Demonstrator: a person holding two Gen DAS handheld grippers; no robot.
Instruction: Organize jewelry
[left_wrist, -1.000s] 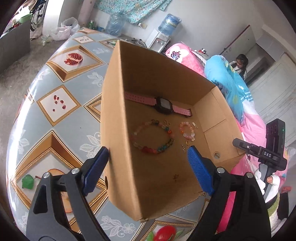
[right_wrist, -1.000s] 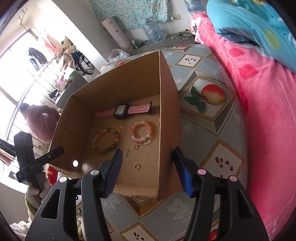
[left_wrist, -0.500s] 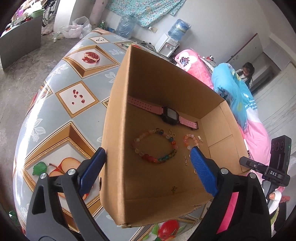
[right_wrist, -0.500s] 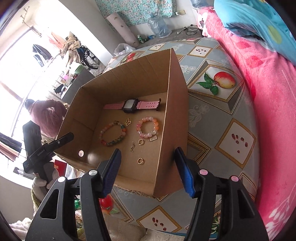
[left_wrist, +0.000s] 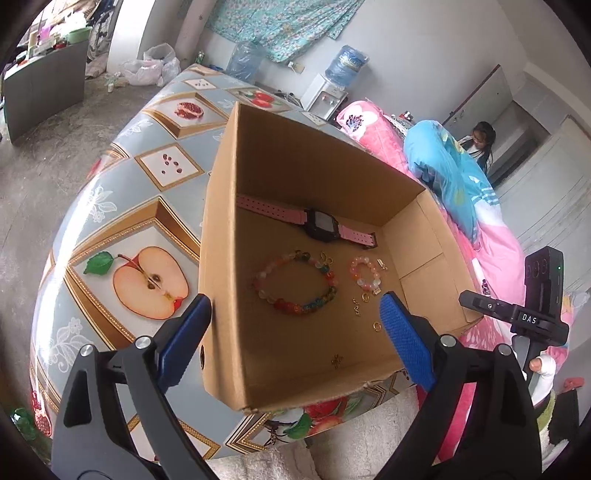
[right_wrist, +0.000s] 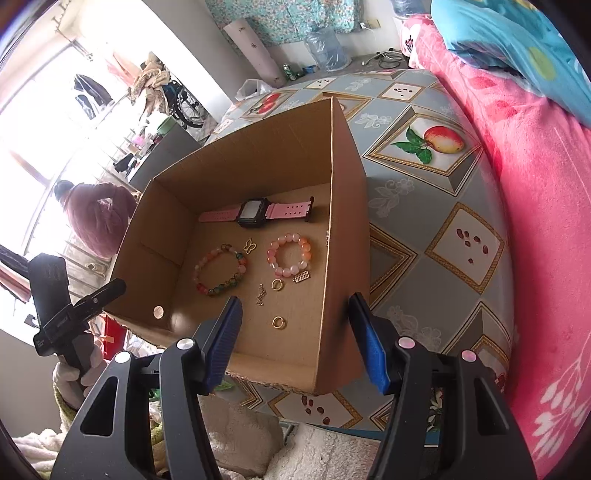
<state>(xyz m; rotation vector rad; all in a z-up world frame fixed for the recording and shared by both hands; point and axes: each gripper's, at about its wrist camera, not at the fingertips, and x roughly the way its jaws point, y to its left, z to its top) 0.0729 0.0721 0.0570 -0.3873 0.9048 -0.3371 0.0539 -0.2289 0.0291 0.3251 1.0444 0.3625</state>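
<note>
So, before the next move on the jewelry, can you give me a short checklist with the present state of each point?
1. Left tool empty, jaws apart: ok.
2. Right tool empty, jaws apart: ok.
3. Cardboard box upright on the fruit-print tablecloth: ok.
4. Pink watch lies apart from the multicolour bead bracelet and pink bead bracelet: ok.
5. Gold rings and other small gold pieces loose on the box floor, not grouped: not ok.

Daylit, sharp focus; window (right_wrist: 44, 122) blown out at left of right wrist view; heavy fisheye curvature, dark vignetted corners; soft shadows.
</note>
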